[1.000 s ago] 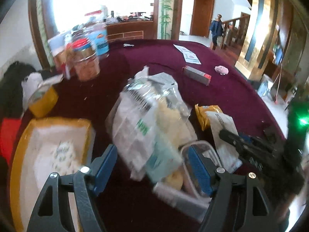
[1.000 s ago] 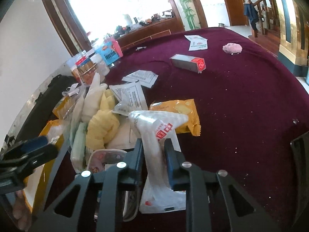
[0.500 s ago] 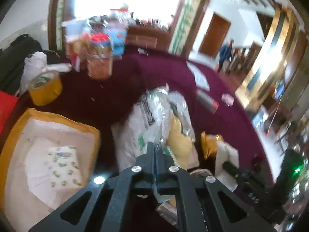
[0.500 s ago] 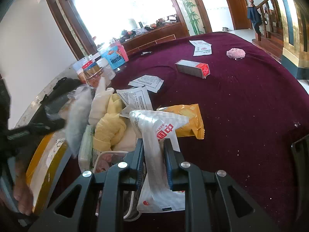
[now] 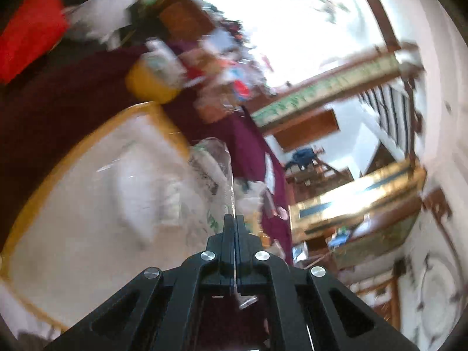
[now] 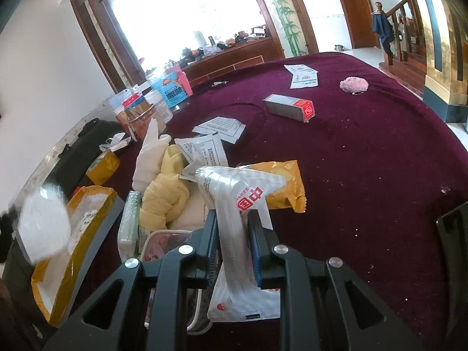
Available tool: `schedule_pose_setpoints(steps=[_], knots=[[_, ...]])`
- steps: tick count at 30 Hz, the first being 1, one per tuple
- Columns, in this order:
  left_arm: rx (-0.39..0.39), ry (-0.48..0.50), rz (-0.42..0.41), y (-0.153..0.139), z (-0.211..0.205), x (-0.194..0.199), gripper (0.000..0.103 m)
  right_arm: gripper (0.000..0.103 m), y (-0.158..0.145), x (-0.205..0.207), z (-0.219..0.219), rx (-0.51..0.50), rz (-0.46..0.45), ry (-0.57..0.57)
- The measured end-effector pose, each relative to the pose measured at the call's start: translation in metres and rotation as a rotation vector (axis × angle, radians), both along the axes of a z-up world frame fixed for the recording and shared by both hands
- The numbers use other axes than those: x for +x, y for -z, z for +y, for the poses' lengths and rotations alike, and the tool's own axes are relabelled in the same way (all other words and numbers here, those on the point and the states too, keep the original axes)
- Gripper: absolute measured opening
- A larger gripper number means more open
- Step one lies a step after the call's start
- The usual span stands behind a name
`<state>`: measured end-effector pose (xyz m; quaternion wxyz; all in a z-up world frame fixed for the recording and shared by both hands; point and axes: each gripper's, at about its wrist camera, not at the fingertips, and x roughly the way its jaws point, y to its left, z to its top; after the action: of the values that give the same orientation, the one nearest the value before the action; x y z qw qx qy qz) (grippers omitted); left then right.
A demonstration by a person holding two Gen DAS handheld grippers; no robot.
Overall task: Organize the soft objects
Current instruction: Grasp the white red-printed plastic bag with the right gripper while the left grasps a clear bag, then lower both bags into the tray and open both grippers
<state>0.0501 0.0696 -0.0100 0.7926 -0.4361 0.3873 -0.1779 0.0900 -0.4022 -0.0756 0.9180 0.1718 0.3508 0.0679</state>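
Note:
In the left wrist view, which is blurred and rolled, my left gripper (image 5: 233,219) is shut on the thin edge of a clear printed plastic bag (image 5: 210,184). The bag hangs over the yellow-rimmed box (image 5: 163,114) with its white lining. The right wrist view shows that bag as a white blur (image 6: 44,222) above the same box (image 6: 58,286). My right gripper (image 6: 232,222) is shut on a white plastic package with red print (image 6: 234,193). It stays by the pile holding a yellow cloth (image 6: 163,196), a white cloth (image 6: 149,155) and an orange packet (image 6: 283,181).
On the maroon tablecloth (image 6: 365,161) lie a grey and red carton (image 6: 289,108), a pink fluffy ball (image 6: 354,84), leaflets (image 6: 304,76) and papers (image 6: 222,128). Jars (image 6: 140,117) and a blue tub (image 6: 172,87) crowd the far left edge. A black bag (image 6: 84,146) lies beyond.
My left gripper closed on the clear plastic bag, lifted it off the pile and swung it left over the yellow box while rolling. The right gripper kept still on its package.

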Motion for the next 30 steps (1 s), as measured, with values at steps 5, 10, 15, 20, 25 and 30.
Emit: schedule_pose_setpoints(steps=[5,10,15,20,25,30], knots=[[-0.015,-0.052,0.086,0.038,0.03,-0.02,0.0,0.019,-0.011,-0.007,0.014,-0.098,-0.047,0.003],[0.092,-0.081,0.157,0.051,0.033,-0.03,0.0,0.019,-0.046,-0.029,0.058,-0.173,-0.126,-0.032],[0.241,-0.078,0.189,0.052,0.025,-0.034,0.0,0.019,-0.082,-0.044,0.119,-0.09,-0.184,-0.203],[0.363,-0.089,0.189,0.049,0.015,-0.036,0.0,0.019,-0.085,-0.039,0.185,-0.028,-0.151,-0.385],[0.38,-0.108,0.184,0.049,0.021,-0.041,0.0,0.019,-0.072,-0.032,0.225,-0.024,-0.089,-0.448],[0.444,-0.137,0.188,0.044,0.023,-0.043,0.0,0.019,-0.062,-0.024,0.252,-0.048,-0.043,-0.47]])
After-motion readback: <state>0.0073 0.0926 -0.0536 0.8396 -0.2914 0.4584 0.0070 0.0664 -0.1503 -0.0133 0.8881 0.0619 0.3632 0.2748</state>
